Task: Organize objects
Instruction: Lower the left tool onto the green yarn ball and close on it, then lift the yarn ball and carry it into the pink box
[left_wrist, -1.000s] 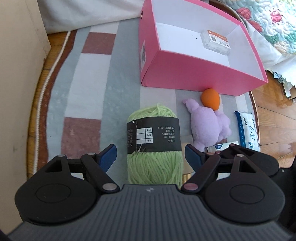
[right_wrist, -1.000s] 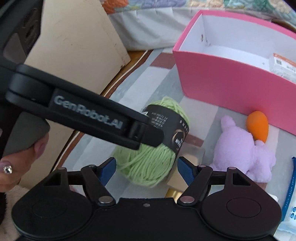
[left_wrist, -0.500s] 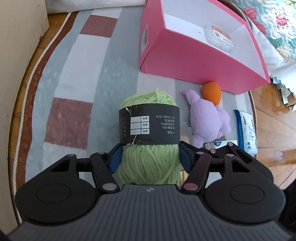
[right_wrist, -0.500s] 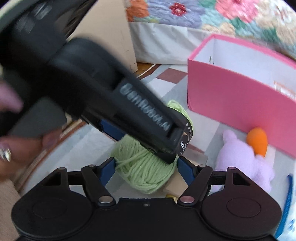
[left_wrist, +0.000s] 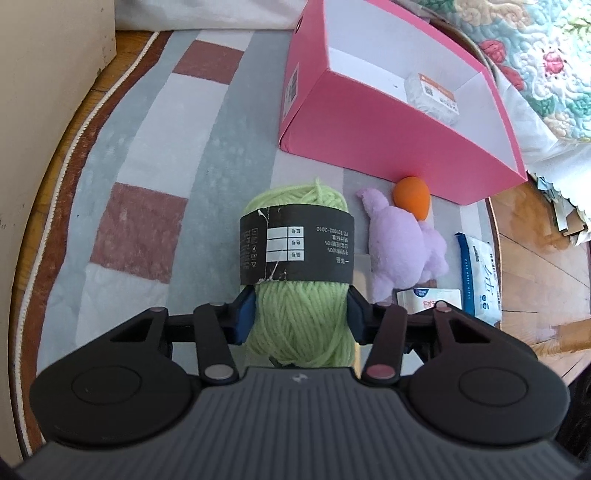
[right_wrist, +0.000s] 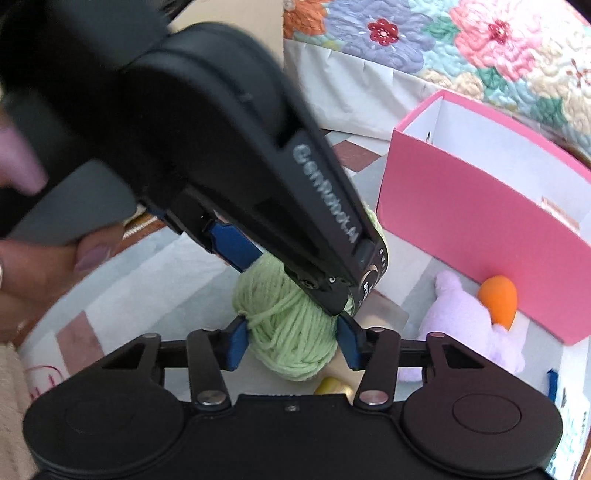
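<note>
A green yarn ball (left_wrist: 295, 192) with a black paper band lies on a striped rug (left_wrist: 147, 155). My left gripper (left_wrist: 300, 317) is closing, and its blue pads press into the ball's near end just below the band. In the right wrist view the same yarn ball (right_wrist: 280, 354) sits between the blue pads of my right gripper (right_wrist: 291, 341), which is also closing and touches it on both sides. The left gripper's fingers (right_wrist: 236, 251) reach down onto the ball from above and hide its upper part.
An open pink box (left_wrist: 388, 147) with a small packet (left_wrist: 432, 98) inside stands beyond the yarn. A purple plush toy (left_wrist: 399, 251), an orange sponge (left_wrist: 412, 195) and a wipes pack (left_wrist: 480, 277) lie to the right. A beige cabinet (left_wrist: 44, 74) stands at left. A person's fingers (right_wrist: 55, 266) hold the left gripper.
Both grippers have narrowed from wide open onto the yarn ball. The left gripper moved forward over it and now fills more of the right wrist view.
</note>
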